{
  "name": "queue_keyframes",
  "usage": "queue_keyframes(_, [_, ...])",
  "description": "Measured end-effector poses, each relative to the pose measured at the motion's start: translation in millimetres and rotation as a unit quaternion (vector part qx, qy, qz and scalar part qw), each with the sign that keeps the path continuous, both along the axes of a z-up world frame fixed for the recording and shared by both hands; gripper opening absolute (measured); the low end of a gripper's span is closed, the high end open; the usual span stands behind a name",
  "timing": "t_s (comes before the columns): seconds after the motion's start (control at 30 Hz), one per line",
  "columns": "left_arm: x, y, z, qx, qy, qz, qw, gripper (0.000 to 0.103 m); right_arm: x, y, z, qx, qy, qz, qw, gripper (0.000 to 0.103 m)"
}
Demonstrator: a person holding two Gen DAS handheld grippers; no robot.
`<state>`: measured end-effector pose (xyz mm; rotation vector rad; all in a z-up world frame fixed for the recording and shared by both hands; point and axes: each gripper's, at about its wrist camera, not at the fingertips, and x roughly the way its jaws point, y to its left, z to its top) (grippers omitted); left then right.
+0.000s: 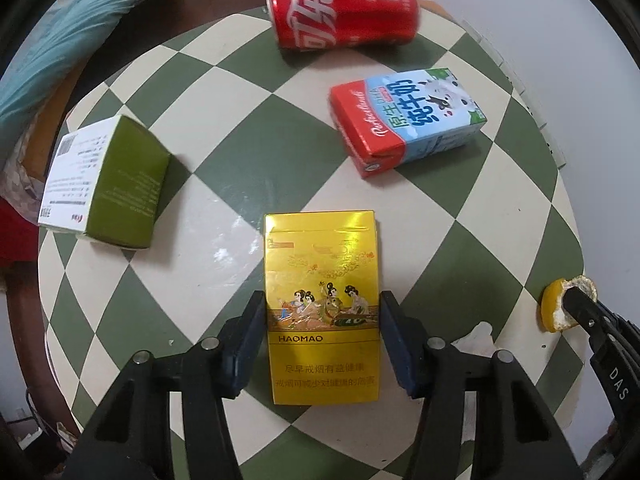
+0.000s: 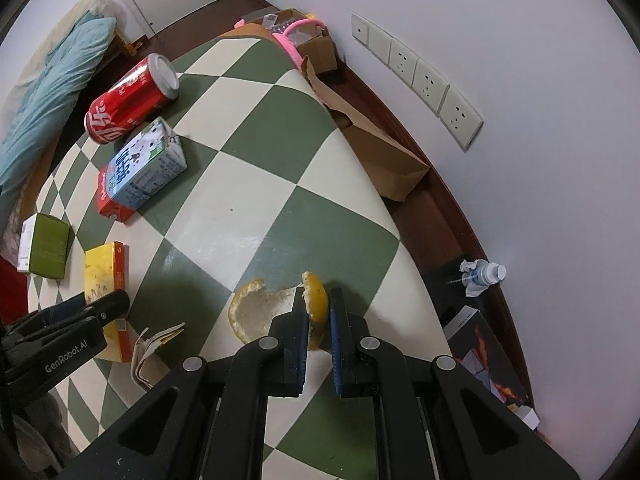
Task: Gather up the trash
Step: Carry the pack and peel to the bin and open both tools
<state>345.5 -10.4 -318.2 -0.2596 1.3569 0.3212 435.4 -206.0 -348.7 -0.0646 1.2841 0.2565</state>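
A yellow cigarette pack [image 1: 322,304] lies flat on the green-and-cream checkered table [image 1: 224,184]. My left gripper [image 1: 322,300] straddles it, pads beside both long sides, a small gap showing on the right. The pack also shows in the right wrist view [image 2: 105,268]. My right gripper [image 2: 318,300] is closed on a yellow citrus peel [image 2: 256,308], pinching its upturned edge; the peel also shows in the left wrist view [image 1: 554,308]. A red cola can [image 1: 344,14], a milk carton [image 1: 404,118] and a green-and-white box [image 1: 104,182] lie on the table.
A crumpled paper wrapper [image 2: 154,348] lies by the table's near edge. Brown paper bags and a cardboard box [image 2: 384,160] stand between table and wall. A plastic bottle [image 2: 482,274] and a dark box [image 2: 488,356] lie on the floor. A bed with blue bedding [image 2: 52,80] is at left.
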Motion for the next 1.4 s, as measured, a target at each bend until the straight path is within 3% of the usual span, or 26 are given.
queue_keyframes(0.2, [-4.3, 1.6, 12.5, 0.006, -0.020, 0.003, 0.9998, 0.052, -11.9, 9.3, 8.2, 0.005, -0.006, 0.011, 1.000, 0.010])
queue_keyframes(0.37, [-20.0, 8.1, 44.9, 0.008, -0.059, 0.010, 0.9982, 0.052, -28.1, 19.3, 31.0, 0.016, -0.030, 0.028, 0.999, 0.010])
queue_keyframes(0.6, [-72.7, 29.4, 98.0, 0.024, -0.125, 0.036, 0.9913, 0.052, -54.9, 40.0, 84.8, 0.033, -0.085, 0.056, 0.994, 0.010])
queue_keyframes(0.77, [-127.2, 82.8, 136.9, 0.037, -0.167, 0.059, 0.9836, 0.052, -83.3, 69.9, 116.0, 0.065, -0.104, 0.088, 0.989, 0.010])
queue_keyframes(0.97, [-191.9, 145.9, 184.6, 0.067, -0.200, 0.100, 0.9724, 0.052, -127.0, 134.8, 146.8, 0.120, -0.104, 0.143, 0.977, 0.010])
queue_keyframes(1.13, [-257.1, 209.5, 207.2, 0.091, -0.212, 0.153, 0.9610, 0.052, -174.2, 216.2, 166.9, 0.163, -0.091, 0.213, 0.959, 0.010])
queue_keyframes(1.27, [-319.3, 270.3, 201.8, 0.102, -0.199, 0.211, 0.9517, 0.052, -221.6, 293.2, 169.8, 0.181, -0.071, 0.278, 0.941, 0.010])
queue_keyframes(1.4, [-380.9, 329.7, 165.1, 0.095, -0.165, 0.283, 0.9402, 0.052, -279.2, 377.4, 147.4, 0.176, -0.036, 0.343, 0.922, 0.010])
